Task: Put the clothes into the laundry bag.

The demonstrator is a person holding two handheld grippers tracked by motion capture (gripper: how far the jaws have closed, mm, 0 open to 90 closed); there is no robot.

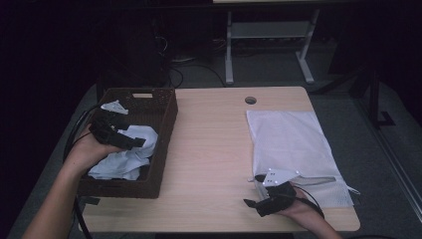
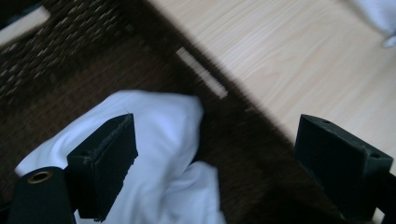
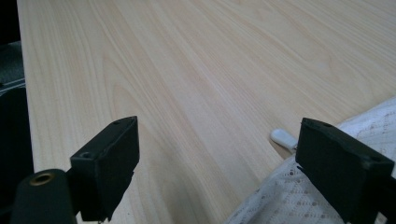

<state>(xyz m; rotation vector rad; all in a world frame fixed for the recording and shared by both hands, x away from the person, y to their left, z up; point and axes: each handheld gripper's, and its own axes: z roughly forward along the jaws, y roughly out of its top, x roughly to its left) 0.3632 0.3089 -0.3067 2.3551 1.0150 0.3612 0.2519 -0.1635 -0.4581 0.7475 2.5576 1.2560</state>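
A dark woven basket (image 1: 166, 149) stands at the table's left and holds crumpled white cloth (image 1: 124, 159). My left gripper (image 1: 130, 142) hangs open inside the basket, just above that cloth (image 2: 159, 140). A white mesh laundry bag (image 1: 291, 144) lies flat at the right of the table. My right gripper (image 1: 254, 201) is open near the table's front edge, at the bag's near left corner (image 3: 285, 196). A small white zipper pull (image 3: 283, 137) lies on the wood between its jaws. Nothing is held in either one.
The light wooden table (image 1: 214, 144) has a round cable hole (image 1: 250, 100) near its far edge. Behind the table stands a white desk frame (image 1: 268, 45) on a dark floor. Black cables (image 1: 79, 124) trail off the left side of the basket.
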